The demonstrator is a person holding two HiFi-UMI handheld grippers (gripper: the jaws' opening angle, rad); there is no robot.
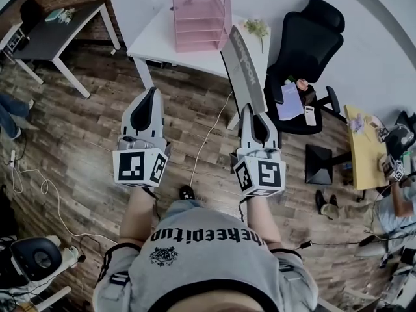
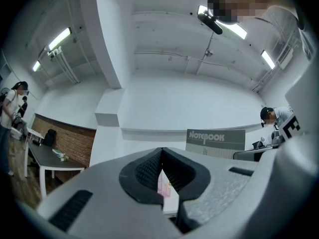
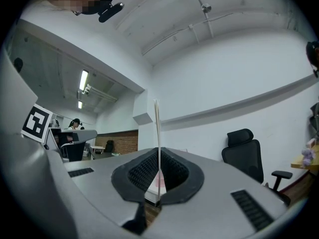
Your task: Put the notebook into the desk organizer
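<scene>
Wood floor (image 1: 78, 148), pink organizer (image 1: 200, 18) on table (image 1: 153, 41), right claw (image 3: 158, 180) gripping notebook (image 1: 244, 67), left claw (image 2: 161, 171) clenched

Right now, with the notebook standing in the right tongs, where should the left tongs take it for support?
Take the notebook by its free upper edge, near the title band, coming from above with a pad on each cover. It stands thin and edge-up in the right tongs, its flat cover facing the left tongs, so a sideways approach would probably only meet the face.
</scene>
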